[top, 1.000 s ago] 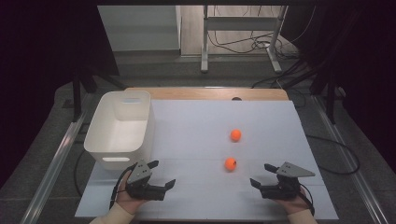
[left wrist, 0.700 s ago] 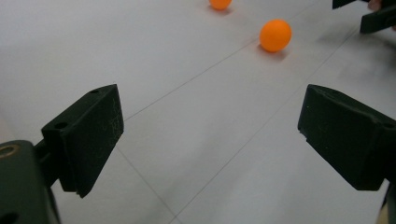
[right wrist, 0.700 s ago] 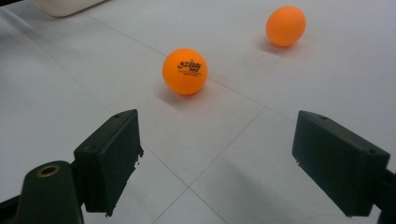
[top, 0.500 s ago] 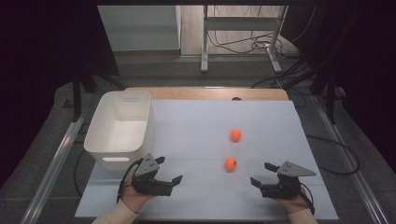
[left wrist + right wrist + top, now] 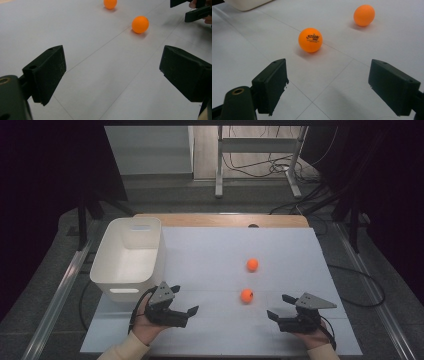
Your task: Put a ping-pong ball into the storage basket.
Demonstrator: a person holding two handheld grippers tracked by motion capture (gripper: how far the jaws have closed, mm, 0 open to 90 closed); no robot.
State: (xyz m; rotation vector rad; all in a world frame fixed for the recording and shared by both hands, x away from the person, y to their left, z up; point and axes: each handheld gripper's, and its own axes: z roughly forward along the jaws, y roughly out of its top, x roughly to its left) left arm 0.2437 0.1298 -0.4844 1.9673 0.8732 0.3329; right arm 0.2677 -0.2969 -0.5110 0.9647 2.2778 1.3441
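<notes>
Two orange balls lie on the white table sheet. The nearer ball carries dark print. The farther ball sits behind it. My left gripper is open and empty at the front left, pointing right toward the balls. My right gripper is open and empty at the front right, a short way from the nearer ball, which lies ahead between its jaws.
A white plastic bin stands at the table's left edge, just behind my left hand. The right gripper shows far off in the left gripper view. Cables and metal frame legs lie on the floor beyond the table.
My left gripper has slid a little to the right and turned toward the balls. The right gripper and both balls have hardly moved.
</notes>
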